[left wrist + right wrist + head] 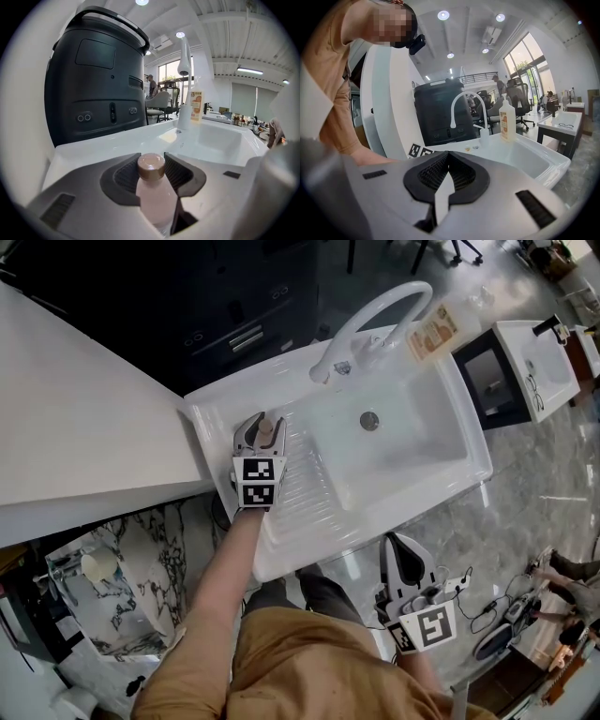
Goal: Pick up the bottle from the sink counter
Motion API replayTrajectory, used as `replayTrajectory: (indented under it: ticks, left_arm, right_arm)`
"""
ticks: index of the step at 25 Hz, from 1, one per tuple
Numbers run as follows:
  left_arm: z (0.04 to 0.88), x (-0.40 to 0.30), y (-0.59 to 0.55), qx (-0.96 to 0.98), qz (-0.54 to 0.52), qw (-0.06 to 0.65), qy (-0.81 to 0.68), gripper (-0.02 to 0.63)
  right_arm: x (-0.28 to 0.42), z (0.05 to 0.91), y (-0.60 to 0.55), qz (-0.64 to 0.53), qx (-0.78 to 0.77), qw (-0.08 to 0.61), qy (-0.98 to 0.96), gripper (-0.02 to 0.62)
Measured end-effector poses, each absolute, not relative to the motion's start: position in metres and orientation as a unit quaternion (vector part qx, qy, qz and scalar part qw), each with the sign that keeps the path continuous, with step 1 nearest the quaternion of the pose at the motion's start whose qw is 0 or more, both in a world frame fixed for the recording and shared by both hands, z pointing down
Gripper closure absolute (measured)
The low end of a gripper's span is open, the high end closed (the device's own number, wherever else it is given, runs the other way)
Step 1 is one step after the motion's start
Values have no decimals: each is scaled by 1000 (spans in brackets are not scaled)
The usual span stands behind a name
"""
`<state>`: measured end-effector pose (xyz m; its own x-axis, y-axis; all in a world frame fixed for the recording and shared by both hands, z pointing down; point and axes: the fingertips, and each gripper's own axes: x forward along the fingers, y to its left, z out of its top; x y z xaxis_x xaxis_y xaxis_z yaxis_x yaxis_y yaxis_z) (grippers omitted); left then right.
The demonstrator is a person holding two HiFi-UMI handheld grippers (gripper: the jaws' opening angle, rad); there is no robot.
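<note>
Left gripper (151, 158) around pink bottle (155, 199)

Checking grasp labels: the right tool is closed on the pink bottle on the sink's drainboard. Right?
No: the left tool is closed on the pink bottle on the sink's drainboard, as the left gripper view shows. The right tool is shut, empty.

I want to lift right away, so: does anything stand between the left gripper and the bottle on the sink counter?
Nothing visible does. The left gripper has its jaws closed on the bottle, one on each side just below the brown cap, with nothing else between them. The faucet stands apart from it, arching over the basin.
</note>
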<state>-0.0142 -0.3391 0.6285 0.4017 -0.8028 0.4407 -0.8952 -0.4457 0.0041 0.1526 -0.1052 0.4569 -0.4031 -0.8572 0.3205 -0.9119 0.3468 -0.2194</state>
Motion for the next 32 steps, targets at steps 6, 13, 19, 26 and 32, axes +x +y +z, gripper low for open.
replayTrajectory:
  ticks: [6, 13, 19, 26, 32]
  left_arm:
    - [628, -20, -338, 816, 185, 132, -532, 476]
    - [630, -24, -339, 805, 182, 139, -547, 479]
    - [632, -20, -338, 812, 211, 132, -528, 479]
    - [630, -21, -338, 813, 190, 131, -535, 480]
    - [625, -19, -330, 822, 177, 128, -525, 480]
  right_arm:
    - [156, 458, -104, 184, 540, 72, -818, 592]
    - [162, 456, -105, 182, 539, 69, -819, 592]
    - [163, 457, -105, 181, 536, 68, -822, 592]
    - [163, 455, -103, 179, 531, 65, -825, 592]
    - [167, 452, -102, 174, 532, 64, -826, 592]
